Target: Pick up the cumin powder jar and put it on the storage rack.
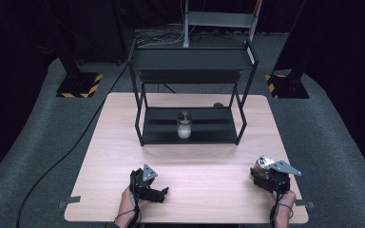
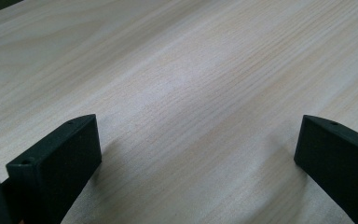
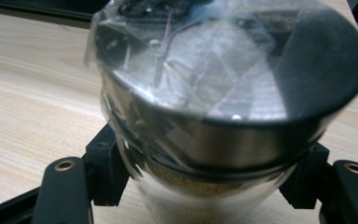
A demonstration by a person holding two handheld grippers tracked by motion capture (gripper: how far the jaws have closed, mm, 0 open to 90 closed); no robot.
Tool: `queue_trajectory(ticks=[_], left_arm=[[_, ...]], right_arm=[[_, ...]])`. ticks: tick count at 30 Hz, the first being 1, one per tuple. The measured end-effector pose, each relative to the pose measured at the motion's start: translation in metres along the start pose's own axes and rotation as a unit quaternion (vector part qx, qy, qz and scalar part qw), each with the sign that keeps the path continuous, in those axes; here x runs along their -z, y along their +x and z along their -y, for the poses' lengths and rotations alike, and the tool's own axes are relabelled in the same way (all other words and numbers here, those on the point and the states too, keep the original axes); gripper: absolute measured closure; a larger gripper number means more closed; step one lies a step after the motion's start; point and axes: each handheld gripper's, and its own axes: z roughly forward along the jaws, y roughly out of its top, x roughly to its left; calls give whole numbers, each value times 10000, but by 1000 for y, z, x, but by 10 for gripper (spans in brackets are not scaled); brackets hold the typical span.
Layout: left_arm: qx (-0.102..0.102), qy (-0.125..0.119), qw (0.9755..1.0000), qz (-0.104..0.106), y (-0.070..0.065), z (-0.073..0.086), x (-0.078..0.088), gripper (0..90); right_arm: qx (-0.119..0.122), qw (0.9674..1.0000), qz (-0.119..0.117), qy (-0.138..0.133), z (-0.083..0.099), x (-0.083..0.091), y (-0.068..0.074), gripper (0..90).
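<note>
Glass and shiny metal: a jar (image 3: 223, 140) with a mirror-bright lid (image 3: 233, 60), clamped in the right gripper (image 3: 209, 186) just under the lid's rim, at the near right corner of the pale wooden worktop (image 1: 195, 161). Seen from above at (image 1: 262, 166), right beside the holding hand. Brownish, granular filling visible through the wall below the lid, so probably moderate weight for its size. Rigid but breakable; smooth and likely slippery against the black pads, hence best gripped across the body right below the lid, where the rim gives a ledge against slipping down. Worth keeping upright and setting down gently, no knocks against metal. Left gripper (image 1: 148, 183) resting low at the near left, jaws wide apart over bare wood, nothing between them. A second, similar jar (image 1: 184, 124) standing on the lower level of the black shelf (image 1: 190, 59) at the far side, well apart from both grippers.
</note>
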Motion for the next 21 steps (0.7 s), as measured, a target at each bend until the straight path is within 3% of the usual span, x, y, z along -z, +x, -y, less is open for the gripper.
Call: queue_trajectory(ticks=[21], left_arm=[[7,-1,10000,-13,0,0,0,1]], right_arm=[[130,9998,-64,-132,-16,7,12,300]])
